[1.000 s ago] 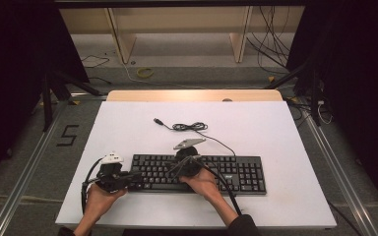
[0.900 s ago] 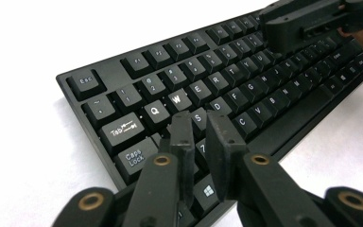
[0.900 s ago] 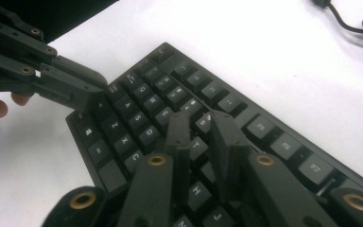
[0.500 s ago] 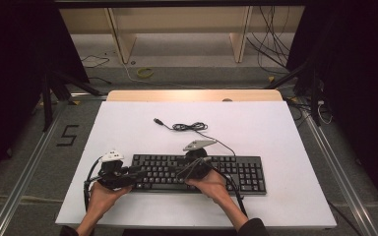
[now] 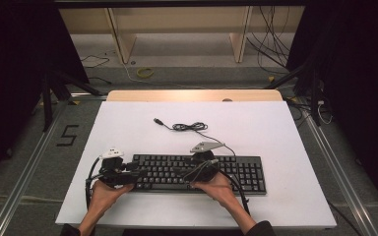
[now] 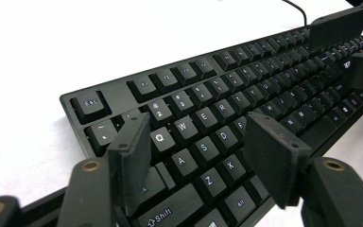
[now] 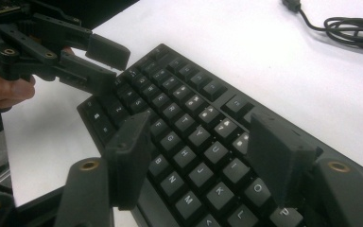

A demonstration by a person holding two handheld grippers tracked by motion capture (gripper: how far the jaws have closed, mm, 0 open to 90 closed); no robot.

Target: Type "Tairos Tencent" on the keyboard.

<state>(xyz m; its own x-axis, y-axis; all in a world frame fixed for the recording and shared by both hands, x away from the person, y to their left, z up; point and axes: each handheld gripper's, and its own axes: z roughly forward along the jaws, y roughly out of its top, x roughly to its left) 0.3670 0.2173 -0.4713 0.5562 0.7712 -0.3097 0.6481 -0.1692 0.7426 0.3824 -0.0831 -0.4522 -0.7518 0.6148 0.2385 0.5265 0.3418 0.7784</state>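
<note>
High view: both tongs (image 5: 137, 173) (image 5: 189, 173), just spread apart, hover over keyboard (image 5: 241, 172); bare table (image 5: 285, 132) beyond.

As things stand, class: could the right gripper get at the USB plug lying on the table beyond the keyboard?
Probably yes. The right gripper is open over the keyboard, and bare white table lies between it and the USB plug.

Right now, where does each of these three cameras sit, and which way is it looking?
High view: fixed above the person's side, looking forward and down on the white table; forearms, left gripper and right gripper show.
Left gripper view: rides the left gripper, looking between its open jaws along the keyboard from its Esc end.
Right gripper view: rides the right gripper, looking between its open jaws across the letter keys.
Shared: both gripper views show the keyboard and the other gripper.
</note>
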